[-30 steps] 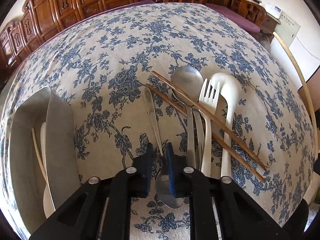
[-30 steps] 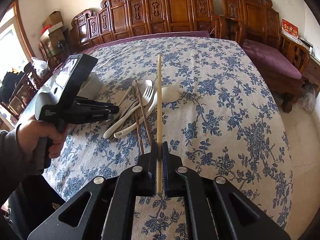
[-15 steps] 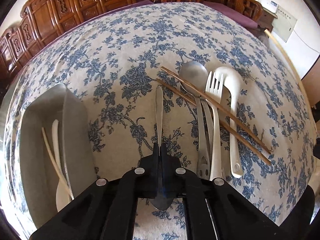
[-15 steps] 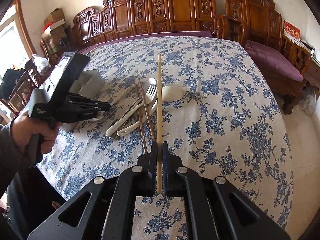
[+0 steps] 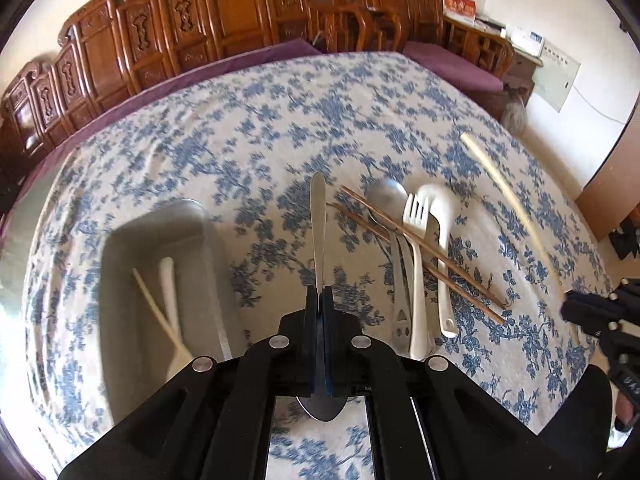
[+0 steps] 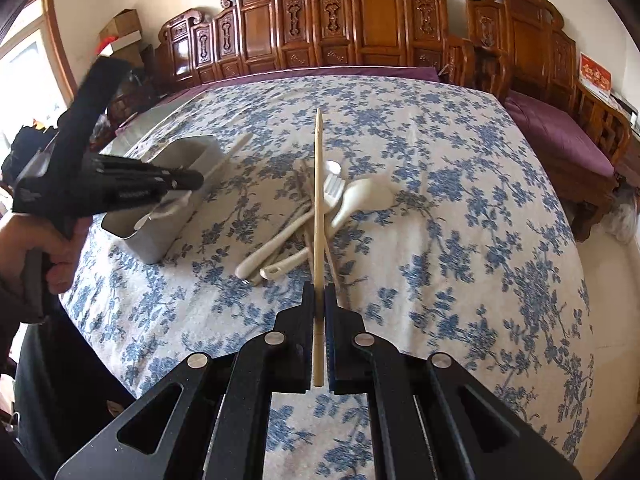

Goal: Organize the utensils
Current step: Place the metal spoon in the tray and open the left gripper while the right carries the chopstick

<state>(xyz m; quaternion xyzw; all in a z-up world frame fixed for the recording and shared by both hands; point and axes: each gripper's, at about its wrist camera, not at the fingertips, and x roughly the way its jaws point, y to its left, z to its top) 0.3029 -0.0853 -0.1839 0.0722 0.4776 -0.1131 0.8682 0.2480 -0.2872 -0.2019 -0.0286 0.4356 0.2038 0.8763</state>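
A: With the bin (image 5: 132, 240) at left already holding a chopstick and a white spoon, left gripper (image 5: 319, 300) pinched a steel spoon (image 5: 318, 220) mid-air; right gripper (image 6: 319, 300) clamped a pale chopstick (image 6: 318, 200).

B: I'd have lowered the spoon in lengthwise, clear of the rim. Rest of the pile (image 5: 416, 248) lay on a floral cloth (image 5: 280, 120), carved chairs (image 6: 360, 28) behind.

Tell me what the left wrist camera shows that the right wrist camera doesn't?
Only the left wrist view shows the metal spoon clamped in the left gripper, and the grey bin's inside, with a pale chopstick and a white utensil in it. Only the right wrist view shows the hand holding the left gripper and the cardboard boxes. Both show the pile of utensils, the floral tablecloth and the pale chopstick clamped in the right gripper.
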